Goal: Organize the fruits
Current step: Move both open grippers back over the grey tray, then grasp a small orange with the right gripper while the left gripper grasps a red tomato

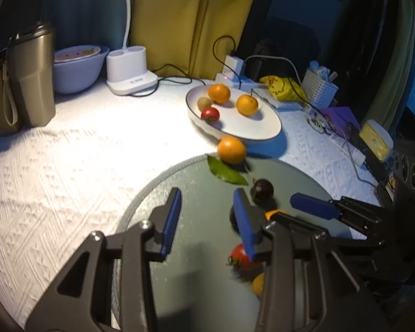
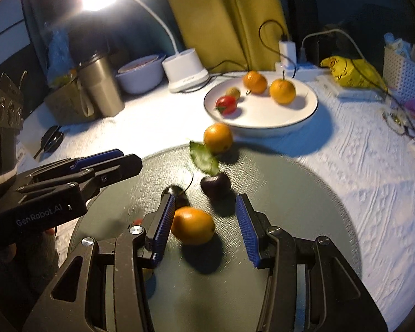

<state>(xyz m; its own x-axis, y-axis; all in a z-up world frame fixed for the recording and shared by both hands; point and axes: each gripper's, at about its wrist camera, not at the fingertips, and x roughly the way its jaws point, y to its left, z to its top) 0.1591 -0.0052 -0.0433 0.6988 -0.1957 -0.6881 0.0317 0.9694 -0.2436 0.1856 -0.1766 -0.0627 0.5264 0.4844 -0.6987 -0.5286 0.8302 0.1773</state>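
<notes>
A white plate (image 1: 262, 127) (image 2: 298, 116) holds two oranges (image 2: 282, 91), a red tomato (image 2: 226, 104) and a small brown fruit (image 2: 233, 92). On the grey round mat (image 2: 304, 193) lie an orange with a leaf (image 2: 218, 137), two dark cherries (image 2: 215, 184) and a small orange fruit (image 2: 192, 224). My right gripper (image 2: 204, 227) is open with the small orange fruit between its fingers, by the left pad. My left gripper (image 1: 207, 218) is open and empty above the mat; a red tomato (image 1: 240, 257) lies behind its right finger.
A metal tumbler (image 1: 31, 74), a lilac bowl (image 1: 77, 69) and a white lamp base (image 1: 130, 69) stand at the back left. A power strip with cables (image 1: 235, 77), a yellow bag (image 1: 285, 88) and a white basket (image 1: 321, 88) are at the back right.
</notes>
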